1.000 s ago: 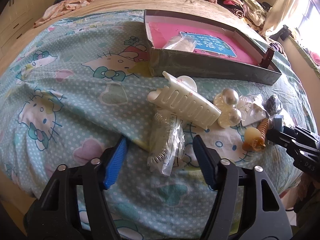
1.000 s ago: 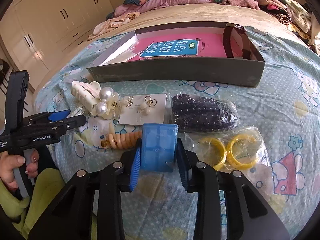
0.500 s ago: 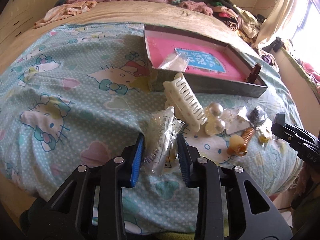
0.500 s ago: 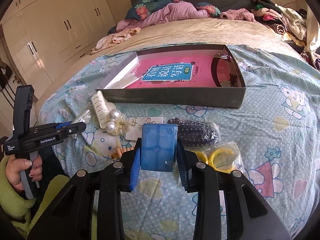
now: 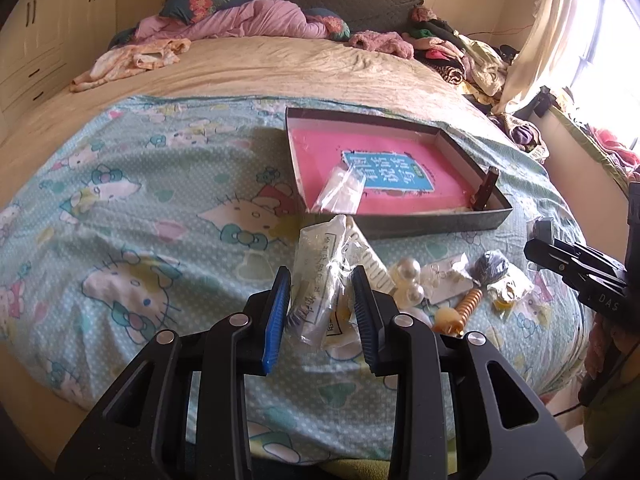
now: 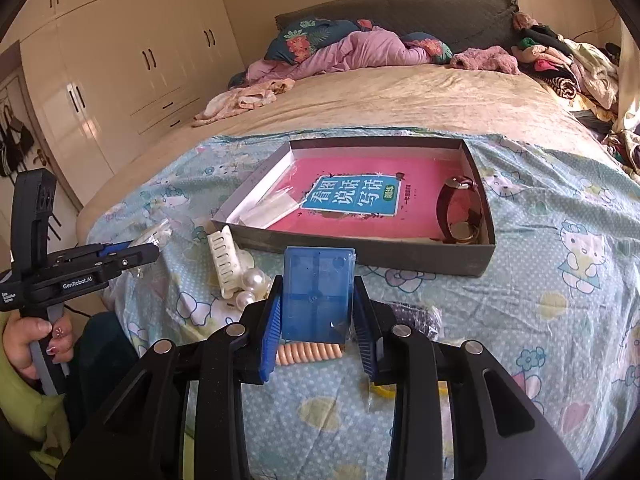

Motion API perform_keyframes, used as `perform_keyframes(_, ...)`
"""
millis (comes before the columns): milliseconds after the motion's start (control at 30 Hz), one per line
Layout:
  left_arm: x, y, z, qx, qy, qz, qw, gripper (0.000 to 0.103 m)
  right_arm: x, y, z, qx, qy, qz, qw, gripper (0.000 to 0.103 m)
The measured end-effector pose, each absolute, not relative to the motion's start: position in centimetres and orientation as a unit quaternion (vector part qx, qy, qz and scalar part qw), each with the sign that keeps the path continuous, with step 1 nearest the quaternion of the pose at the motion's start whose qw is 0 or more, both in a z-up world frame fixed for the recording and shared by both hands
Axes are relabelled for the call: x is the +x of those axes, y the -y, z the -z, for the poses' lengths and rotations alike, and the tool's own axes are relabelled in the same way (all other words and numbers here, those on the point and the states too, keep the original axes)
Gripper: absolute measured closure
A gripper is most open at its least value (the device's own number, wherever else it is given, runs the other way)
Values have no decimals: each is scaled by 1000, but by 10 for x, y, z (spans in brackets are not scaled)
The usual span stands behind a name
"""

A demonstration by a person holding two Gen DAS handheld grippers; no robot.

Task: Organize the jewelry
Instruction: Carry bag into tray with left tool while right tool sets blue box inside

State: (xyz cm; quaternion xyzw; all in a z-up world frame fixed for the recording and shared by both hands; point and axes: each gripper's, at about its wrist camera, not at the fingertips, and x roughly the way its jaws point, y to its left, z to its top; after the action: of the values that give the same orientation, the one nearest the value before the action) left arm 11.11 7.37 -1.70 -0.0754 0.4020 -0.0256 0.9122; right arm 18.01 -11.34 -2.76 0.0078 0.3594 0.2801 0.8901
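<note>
My left gripper (image 5: 320, 312) clamps crinkly clear plastic packet (image 5: 320, 280); right gripper (image 6: 314, 320) pinches translucent blue plastic case (image 6: 316, 292) (both off bedsheet). Grey cardboard tray (image 6: 360, 252) at twelve o'clock.

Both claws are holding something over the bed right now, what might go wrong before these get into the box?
The left claw pinches a crinkly plastic bag by its lower part; the floppy top may sag or slip out. The right claw grips a smooth blue case by its sides, so it might slide. The box already holds a watch and a bag, so a drop may land on them.
</note>
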Motion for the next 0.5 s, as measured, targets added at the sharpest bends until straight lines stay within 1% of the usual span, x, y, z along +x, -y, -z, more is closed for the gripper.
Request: perform_keyframes(500, 151, -61, -14, -61, -383, 45, 921, 80, 209, 108, 5, 13, -338, -282, 898, 72)
